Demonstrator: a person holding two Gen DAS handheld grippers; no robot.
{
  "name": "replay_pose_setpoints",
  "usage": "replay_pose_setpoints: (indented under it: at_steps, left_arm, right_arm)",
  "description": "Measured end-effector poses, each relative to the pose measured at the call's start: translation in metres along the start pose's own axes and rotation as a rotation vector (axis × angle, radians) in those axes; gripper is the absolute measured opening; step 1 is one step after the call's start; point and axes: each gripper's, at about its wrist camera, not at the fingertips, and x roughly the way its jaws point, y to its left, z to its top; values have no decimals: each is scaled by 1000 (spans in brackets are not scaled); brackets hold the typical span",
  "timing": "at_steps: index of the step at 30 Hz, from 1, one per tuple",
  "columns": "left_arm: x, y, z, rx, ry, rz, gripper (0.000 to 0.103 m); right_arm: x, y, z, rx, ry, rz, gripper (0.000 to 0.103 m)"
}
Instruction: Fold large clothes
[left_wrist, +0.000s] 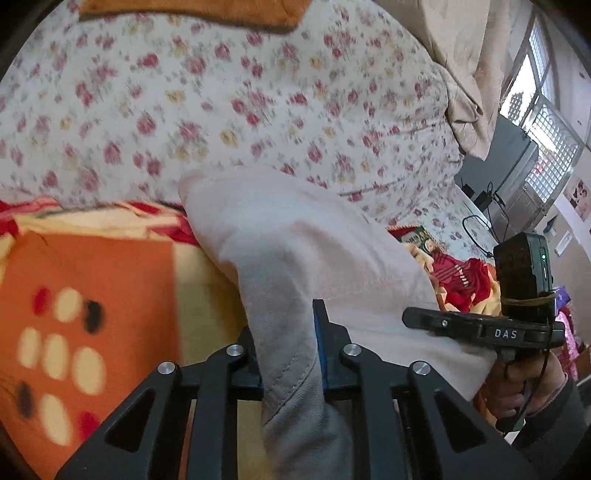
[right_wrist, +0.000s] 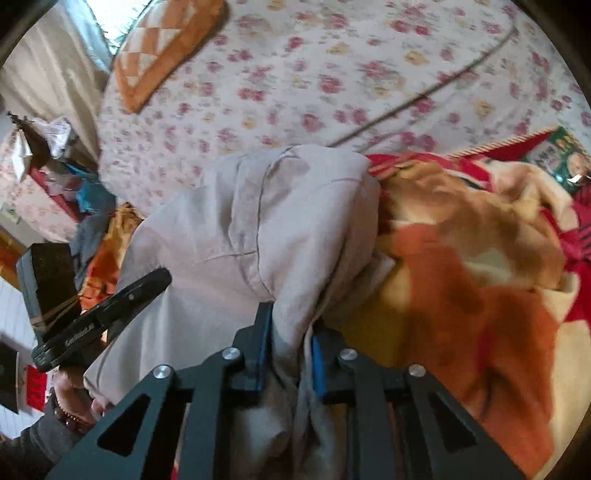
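Two grippers clamp one pale beige garment (left_wrist: 295, 236) above the blanket-strewn bed.
Left gripper (left_wrist: 288, 343) and right gripper (right_wrist: 288, 347) each pinch a bunched, stitched edge; the cloth looks soft, limp, fairly light, best held at seams or corners.

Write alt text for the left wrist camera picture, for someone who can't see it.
The left gripper is clamped on a fold of a pale grey-pink garment held above a bed. Under it lie an orange patterned blanket and a floral bedsheet. At right, the right gripper touches the same garment.
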Motion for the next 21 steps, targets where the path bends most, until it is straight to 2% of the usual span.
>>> replay_pose_setpoints:
  at_steps: [6, 10, 14, 15, 18, 21]
  left_arm:
    - [-41, 48, 18, -11, -3, 74, 10]
    - [-47, 72, 20, 13, 13, 128, 10]
    - [-33, 97, 9, -16, 56, 132, 15]
    - [-26, 102, 3, -22, 72, 128, 19]
    - [-25, 109, -7, -49, 83, 105, 27]
    - [-45, 111, -4, -87, 60, 109, 27]
  right_arm:
    - [22, 55, 12, 0, -22, 122, 17]
    - [54, 79, 15, 8, 17, 148, 17]
    - [76, 84, 13, 13, 46, 121, 17]
    - [79, 82, 13, 16, 54, 106, 20]
    - [87, 72, 7, 49, 104, 47, 35]
    - [73, 72, 8, 62, 88, 15, 38]
